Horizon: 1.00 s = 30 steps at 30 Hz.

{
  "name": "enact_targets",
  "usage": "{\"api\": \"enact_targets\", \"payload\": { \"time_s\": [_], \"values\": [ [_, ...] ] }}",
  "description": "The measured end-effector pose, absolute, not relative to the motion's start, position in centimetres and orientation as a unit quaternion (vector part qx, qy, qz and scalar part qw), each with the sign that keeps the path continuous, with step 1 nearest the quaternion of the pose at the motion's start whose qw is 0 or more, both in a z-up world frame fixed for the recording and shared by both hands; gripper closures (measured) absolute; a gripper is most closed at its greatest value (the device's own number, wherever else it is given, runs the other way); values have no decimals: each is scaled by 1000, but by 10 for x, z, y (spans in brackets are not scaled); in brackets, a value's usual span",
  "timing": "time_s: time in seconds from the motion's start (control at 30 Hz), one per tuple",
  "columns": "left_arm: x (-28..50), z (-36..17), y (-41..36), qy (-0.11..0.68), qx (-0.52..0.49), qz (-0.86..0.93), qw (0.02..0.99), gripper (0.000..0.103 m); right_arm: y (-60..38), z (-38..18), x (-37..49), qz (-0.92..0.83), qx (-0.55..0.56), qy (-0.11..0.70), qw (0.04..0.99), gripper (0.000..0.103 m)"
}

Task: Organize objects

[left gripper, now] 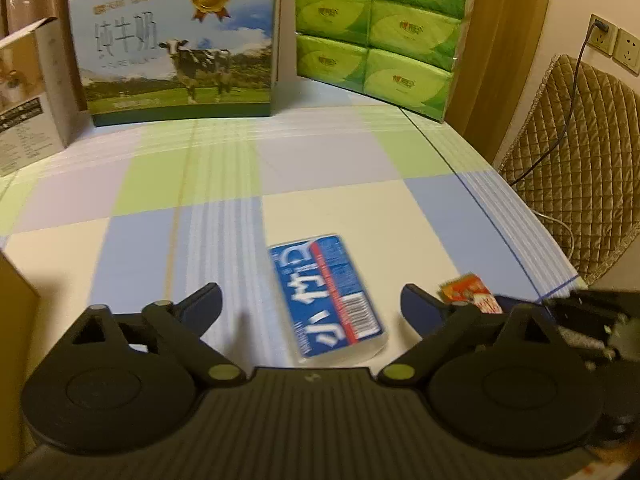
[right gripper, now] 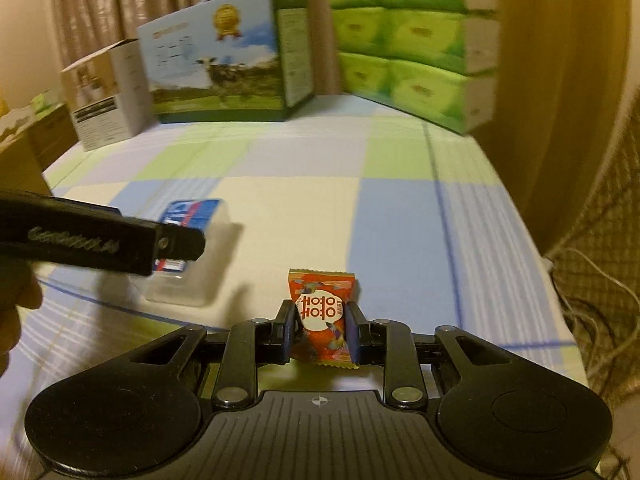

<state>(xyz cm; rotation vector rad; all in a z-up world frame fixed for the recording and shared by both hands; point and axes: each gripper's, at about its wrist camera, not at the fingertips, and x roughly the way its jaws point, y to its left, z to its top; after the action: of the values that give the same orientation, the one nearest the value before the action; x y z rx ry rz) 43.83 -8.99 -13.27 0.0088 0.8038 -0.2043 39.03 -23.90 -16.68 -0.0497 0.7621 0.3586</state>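
Two task items on the checked tablecloth [left gripper: 328,200]: blue tissue pack [left gripper: 326,294], clear-wrapped, white lettering, red stripe, flat between the spread fingers of the left gripper [left gripper: 311,300], untouched; red-orange candy packet [right gripper: 323,316], white round label, clamped upright by the right gripper [right gripper: 322,330], just beside the pack. Open cloth ahead up to milk carton box [left gripper: 176,44], green tissue bundle [left gripper: 384,28] and white box [right gripper: 106,94] along the far edge. Table edge close on the right, quilted chair [left gripper: 576,160] beyond.
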Motion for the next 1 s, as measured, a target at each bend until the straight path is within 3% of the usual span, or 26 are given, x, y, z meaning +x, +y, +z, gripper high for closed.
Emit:
{"api": "enact_targets", "payload": {
  "time_s": [0.07, 0.2, 0.3, 1.0],
  "values": [
    [443, -137, -98, 395, 16, -94, 914, 17, -244, -166, 388, 169, -17, 373, 912, 80],
    [450, -147, -105, 405, 34, -87, 910, 41, -248, -162, 385, 160, -2, 380, 911, 80],
    [443, -146, -105, 404, 55, -86, 909, 52, -247, -157, 380, 161, 0, 382, 910, 80],
    [307, -107, -62, 407, 31, -81, 909, 52, -237, -109, 311, 172, 24, 376, 910, 80]
  ]
}}
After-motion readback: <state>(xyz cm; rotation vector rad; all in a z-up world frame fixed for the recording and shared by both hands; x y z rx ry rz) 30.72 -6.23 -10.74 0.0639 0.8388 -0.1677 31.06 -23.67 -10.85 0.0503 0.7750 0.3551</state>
